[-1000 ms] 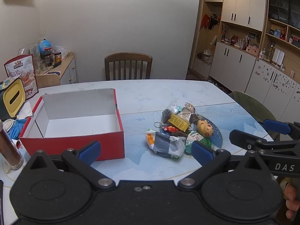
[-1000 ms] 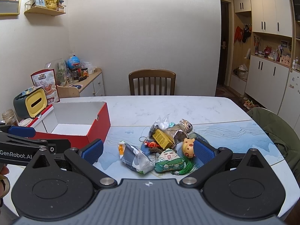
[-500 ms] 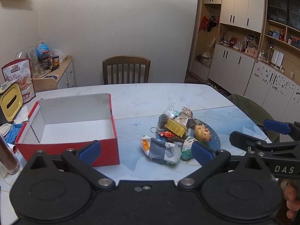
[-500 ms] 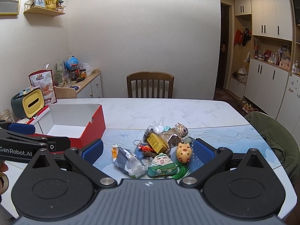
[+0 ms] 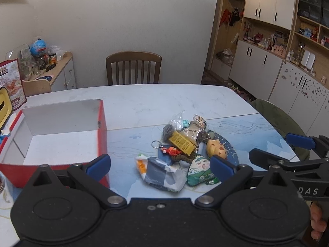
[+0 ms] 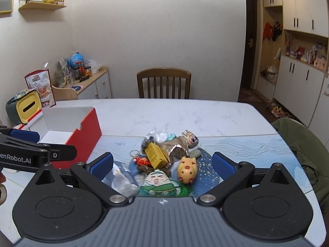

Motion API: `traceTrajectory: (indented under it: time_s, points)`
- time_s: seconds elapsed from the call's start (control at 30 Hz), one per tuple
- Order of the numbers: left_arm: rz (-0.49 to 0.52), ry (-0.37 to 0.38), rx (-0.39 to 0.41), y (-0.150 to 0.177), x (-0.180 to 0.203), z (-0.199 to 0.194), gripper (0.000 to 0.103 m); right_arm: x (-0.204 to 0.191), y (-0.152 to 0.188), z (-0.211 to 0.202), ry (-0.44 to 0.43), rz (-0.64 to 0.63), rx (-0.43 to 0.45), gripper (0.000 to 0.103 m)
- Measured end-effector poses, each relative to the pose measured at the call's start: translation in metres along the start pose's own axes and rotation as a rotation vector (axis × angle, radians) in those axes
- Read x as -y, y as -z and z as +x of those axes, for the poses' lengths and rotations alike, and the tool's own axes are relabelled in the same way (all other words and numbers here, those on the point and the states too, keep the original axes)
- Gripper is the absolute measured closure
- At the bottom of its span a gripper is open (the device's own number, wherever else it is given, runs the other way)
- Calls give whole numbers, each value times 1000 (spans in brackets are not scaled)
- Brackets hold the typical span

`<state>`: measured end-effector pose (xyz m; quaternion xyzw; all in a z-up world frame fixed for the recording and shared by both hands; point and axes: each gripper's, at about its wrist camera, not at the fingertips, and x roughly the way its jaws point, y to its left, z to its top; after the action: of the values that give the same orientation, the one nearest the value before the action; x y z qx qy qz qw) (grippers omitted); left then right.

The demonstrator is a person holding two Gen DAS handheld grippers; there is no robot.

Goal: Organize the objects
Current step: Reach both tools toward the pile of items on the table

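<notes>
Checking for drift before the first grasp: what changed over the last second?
Both claws, left claw and right claw, advanced and dipped toward the toy pile; it now sits larger and lower between the open fingers. Nothing gripped or released. The red box, still empty, and the pile have not moved on the table.

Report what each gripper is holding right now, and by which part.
Nothing is held. The left gripper and right gripper are both open with nothing between their fingers, above the pile of small items; the red box has nothing inside.

Black claws [image 5: 159, 163], blue pads [image 6: 102, 163]
</notes>
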<state>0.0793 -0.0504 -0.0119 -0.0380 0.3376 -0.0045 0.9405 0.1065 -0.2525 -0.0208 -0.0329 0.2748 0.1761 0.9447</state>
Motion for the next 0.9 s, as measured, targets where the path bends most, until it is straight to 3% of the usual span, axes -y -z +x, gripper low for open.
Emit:
traceTrajectory:
  time_s: [0.43,0.73,0.9]
  points:
    - [-82,-91,-184,-11,16,86,1,74,4,87,-39,-2,-151,1]
    - [-184,-122,-332,-9,14,153,1,88,11,151,-70,-38,-234,6]
    - [-208,-183,-394,1,11,176,2,91,16,178,-88,-15,-289,12]
